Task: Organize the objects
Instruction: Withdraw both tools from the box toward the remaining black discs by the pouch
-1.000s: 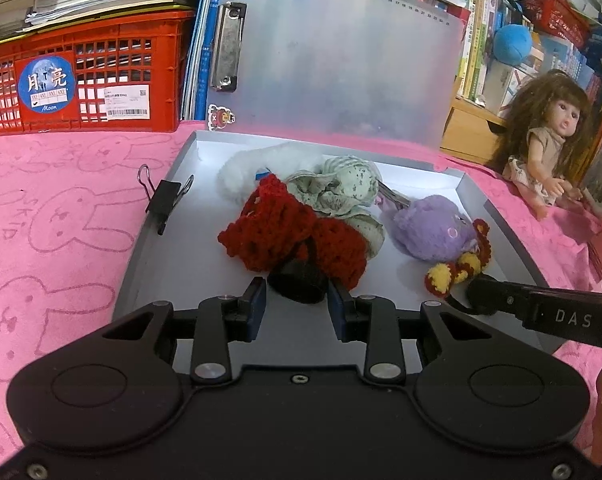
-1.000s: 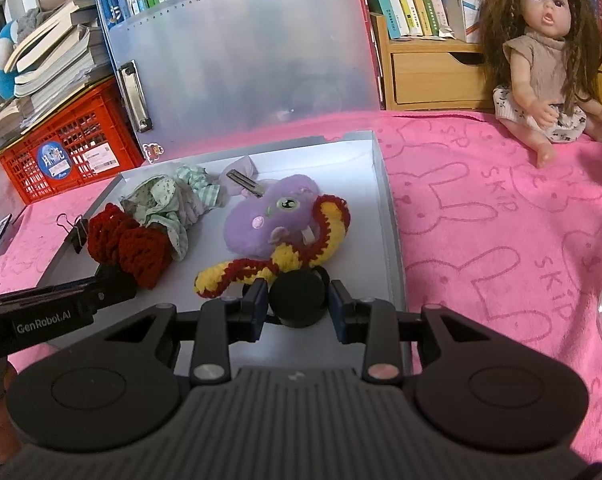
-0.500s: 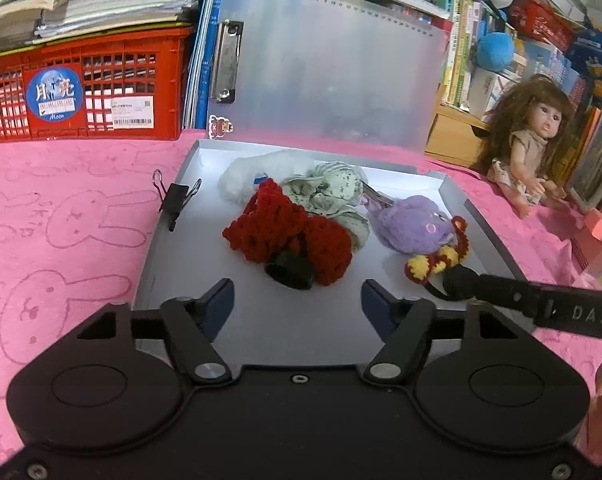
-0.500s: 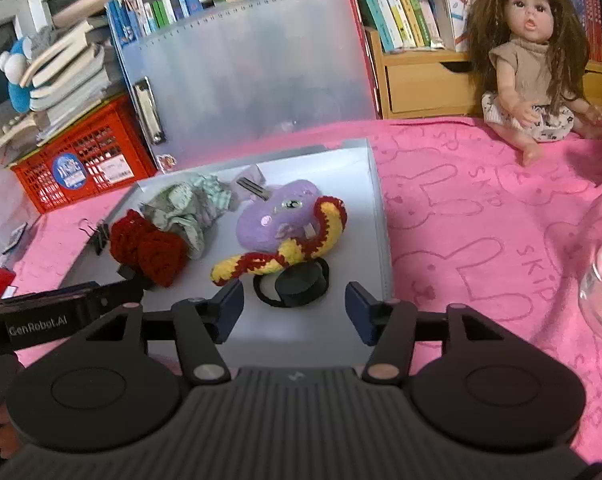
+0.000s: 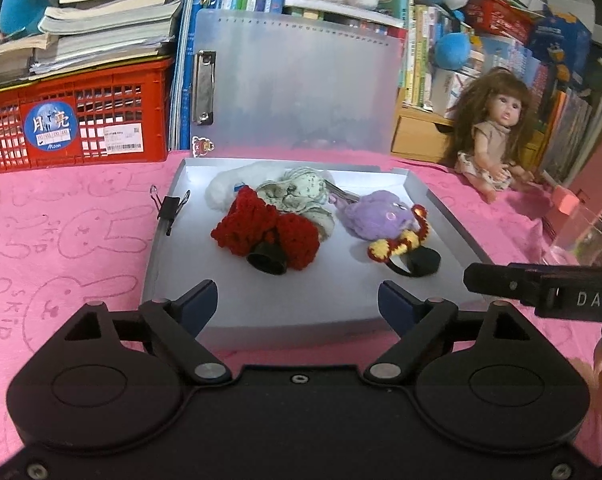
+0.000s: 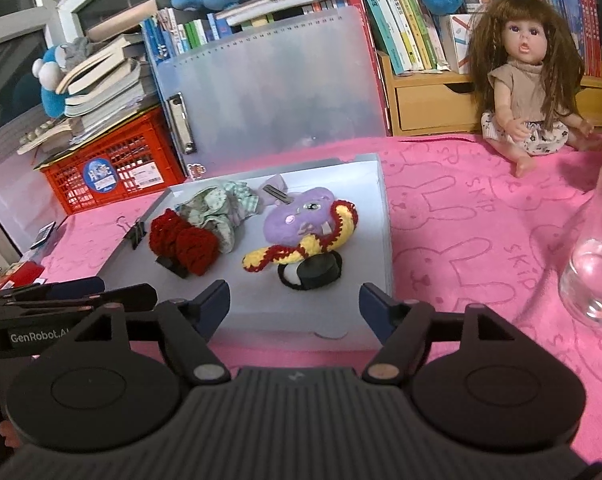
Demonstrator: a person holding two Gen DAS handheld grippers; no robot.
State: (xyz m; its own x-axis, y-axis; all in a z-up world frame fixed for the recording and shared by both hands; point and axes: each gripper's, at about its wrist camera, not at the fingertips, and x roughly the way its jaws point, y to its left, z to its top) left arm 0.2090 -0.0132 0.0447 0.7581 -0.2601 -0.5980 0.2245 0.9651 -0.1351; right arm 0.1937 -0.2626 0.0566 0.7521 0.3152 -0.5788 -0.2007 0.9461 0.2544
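- Left gripper point(image 5: 297, 300): spread wide, empty, near the tray point(image 5: 169, 264) front edge.
- Red knit point(image 5: 265, 234), purple plush point(image 5: 377, 216), striped knit point(image 5: 397, 242): inside tray, mid-floor.
- Right gripper point(image 6: 295, 300): spread wide, empty.
- Best next: close lid point(image 5: 297, 80) squarely, keep binder clip point(image 5: 171, 206) clear.

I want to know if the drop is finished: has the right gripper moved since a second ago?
Yes. The right gripper has opened and pulled back toward the near edge of the grey tray, leaving the black puck lying on it.
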